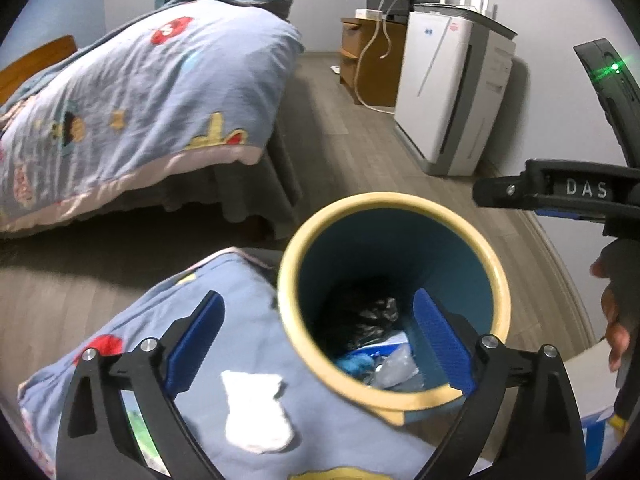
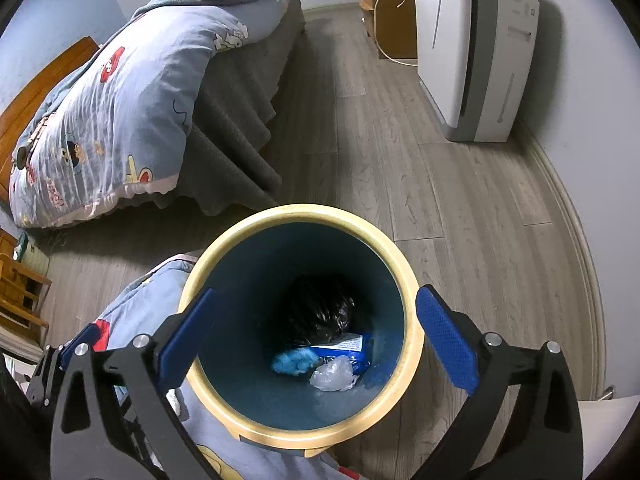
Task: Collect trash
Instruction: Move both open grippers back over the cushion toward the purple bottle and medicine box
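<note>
A round trash bin with a cream rim (image 1: 496,272) (image 2: 412,276) and a teal inside stands on the wood floor. It holds a black bag (image 2: 320,312), a blue packet (image 2: 344,346), a blue crumpled piece (image 2: 294,362) and a clear plastic wad (image 2: 334,376). My left gripper (image 1: 320,340) is open and empty, hanging above the bin's left rim. My right gripper (image 2: 316,344) is open and empty, straight above the bin's mouth; it also shows in the left wrist view (image 1: 560,194) at the right edge.
A blue patterned quilt (image 1: 248,392) lies against the bin's left side. A bed with a matching quilt (image 2: 120,112) fills the left. A white air purifier (image 2: 476,48) and a wooden cabinet (image 1: 372,64) stand by the far wall. Wooden furniture (image 2: 20,292) is at the left edge.
</note>
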A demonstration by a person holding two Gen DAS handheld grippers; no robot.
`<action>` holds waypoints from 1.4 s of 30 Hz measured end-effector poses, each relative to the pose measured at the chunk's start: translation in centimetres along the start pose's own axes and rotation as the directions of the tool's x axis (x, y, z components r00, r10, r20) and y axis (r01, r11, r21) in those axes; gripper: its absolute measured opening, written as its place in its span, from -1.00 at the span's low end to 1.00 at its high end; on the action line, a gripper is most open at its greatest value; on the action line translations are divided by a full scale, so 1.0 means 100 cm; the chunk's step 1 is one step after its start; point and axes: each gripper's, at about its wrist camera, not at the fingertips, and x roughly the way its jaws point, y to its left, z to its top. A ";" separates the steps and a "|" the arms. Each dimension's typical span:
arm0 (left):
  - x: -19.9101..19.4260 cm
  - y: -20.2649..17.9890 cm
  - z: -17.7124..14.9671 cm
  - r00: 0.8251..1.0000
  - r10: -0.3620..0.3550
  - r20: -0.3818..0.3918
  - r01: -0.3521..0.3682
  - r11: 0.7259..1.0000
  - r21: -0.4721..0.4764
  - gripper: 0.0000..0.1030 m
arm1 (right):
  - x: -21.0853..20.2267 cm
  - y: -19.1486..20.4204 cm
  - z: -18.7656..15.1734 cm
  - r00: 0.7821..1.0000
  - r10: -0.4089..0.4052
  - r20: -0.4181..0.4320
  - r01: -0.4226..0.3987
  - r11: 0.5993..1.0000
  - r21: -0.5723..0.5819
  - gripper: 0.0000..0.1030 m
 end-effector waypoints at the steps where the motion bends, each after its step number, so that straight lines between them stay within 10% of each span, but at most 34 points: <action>1: -0.006 0.005 -0.001 1.000 0.006 0.000 -0.006 1.000 -0.008 0.84 | -0.002 0.002 0.000 1.000 0.001 0.002 -0.001 1.000 -0.001 0.89; 23: -0.186 0.164 -0.101 0.968 0.248 0.027 -0.238 0.951 -0.198 0.90 | -0.067 0.143 -0.072 0.997 0.071 0.039 -0.053 0.939 -0.341 0.89; 42: -0.157 0.257 -0.201 0.932 0.278 -0.234 -0.349 0.865 -0.362 0.90 | -0.008 0.214 -0.146 0.983 0.059 -0.171 -0.118 0.927 -0.357 0.89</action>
